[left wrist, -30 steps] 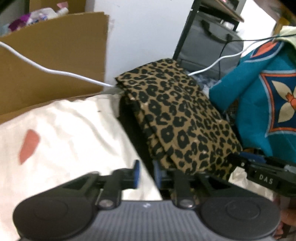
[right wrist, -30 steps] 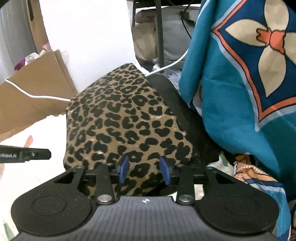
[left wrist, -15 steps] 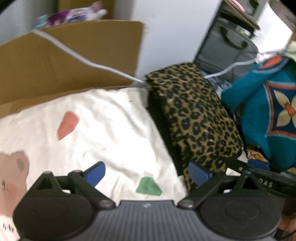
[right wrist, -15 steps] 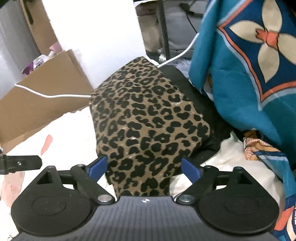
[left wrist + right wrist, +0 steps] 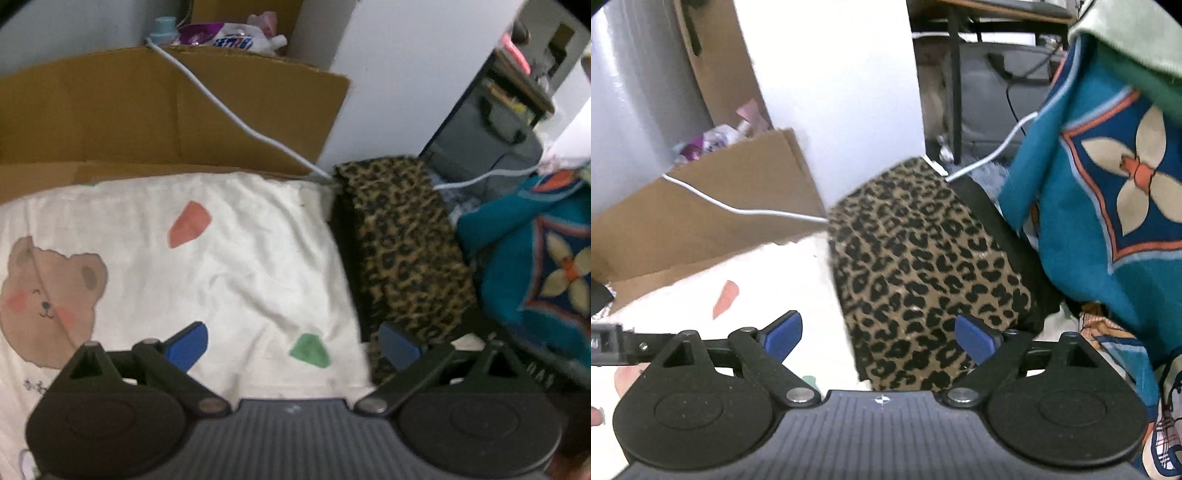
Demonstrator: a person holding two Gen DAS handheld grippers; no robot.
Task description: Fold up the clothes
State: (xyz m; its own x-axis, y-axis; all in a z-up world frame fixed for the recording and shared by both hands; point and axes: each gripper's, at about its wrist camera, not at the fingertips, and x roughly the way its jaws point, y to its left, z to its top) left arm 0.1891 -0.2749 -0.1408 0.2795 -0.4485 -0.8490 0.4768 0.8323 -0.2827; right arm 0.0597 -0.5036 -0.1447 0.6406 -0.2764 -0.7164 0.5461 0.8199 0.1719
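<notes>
The folded leopard-print garment (image 5: 923,273) hides most of a black cloth (image 5: 1008,236) beneath it, so the cloth's shape cannot be told. The teal patterned fabric (image 5: 1108,206) runs off the right edge. The white bear-print sheet (image 5: 236,266) is cut by the left edge; the small lettering under its bear is perhaps text, unreadable.

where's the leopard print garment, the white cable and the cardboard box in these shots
leopard print garment (image 5: 923,266), right wrist view, middle of its folded top face
white cable (image 5: 236,118), left wrist view, stretch crossing the cardboard
cardboard box (image 5: 110,110), left wrist view, its front wall
</notes>
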